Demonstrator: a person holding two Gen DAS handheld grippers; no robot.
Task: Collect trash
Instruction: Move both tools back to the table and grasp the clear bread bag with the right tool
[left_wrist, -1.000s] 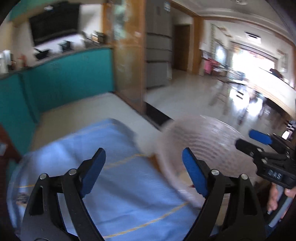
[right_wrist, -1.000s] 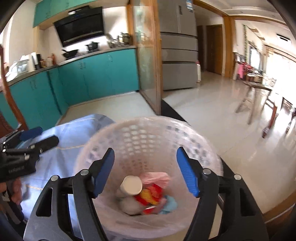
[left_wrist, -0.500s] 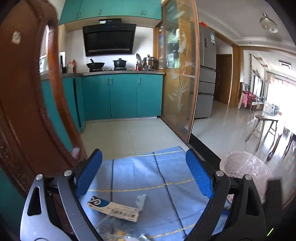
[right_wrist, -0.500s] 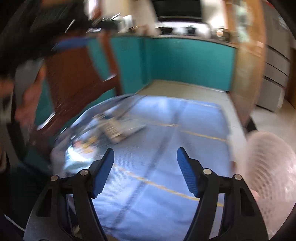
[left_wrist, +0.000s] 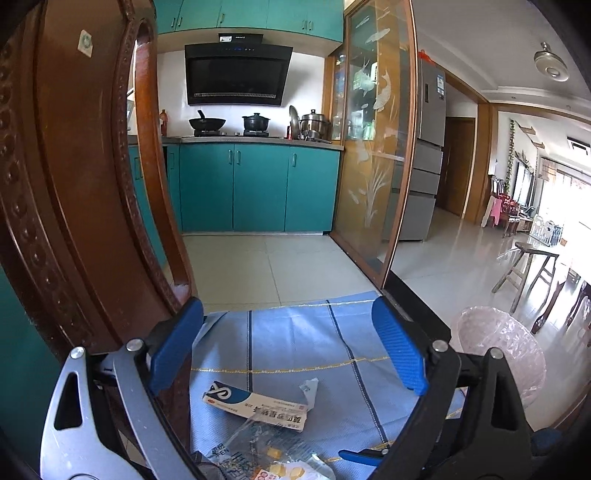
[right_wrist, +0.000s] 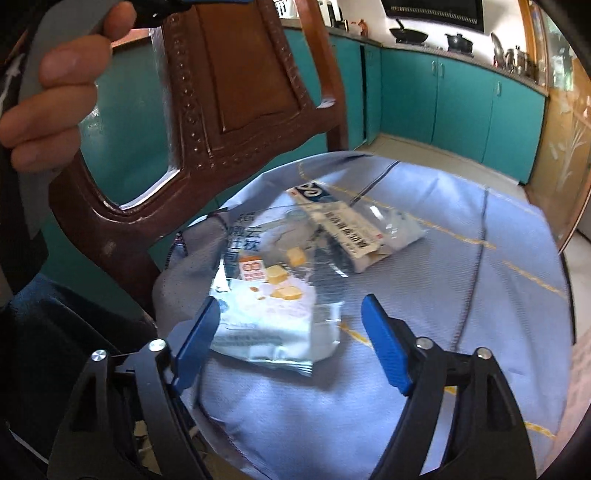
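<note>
A second ago my right tool (right_wrist: 290, 336) looked down into the basket (left_wrist: 498, 354), which already held trash; now it has swung back over the blue cloth (right_wrist: 424, 295) and hangs low above the wrapper (right_wrist: 269, 306), jaws wide and empty. My left tool (left_wrist: 291, 354), too, has turned from the basket to the cloth, wide and empty. I take it one drop is done and the next pick-up is starting.

The left view shows the basket standing off the cloth's right edge, and the box (left_wrist: 255, 406) in the near middle. The right view loses the basket but shows the wrapper whole, near-left beside the chair back (right_wrist: 229, 96), the box just beyond it, and my left hand (right_wrist: 55, 85) on its grip.
</note>
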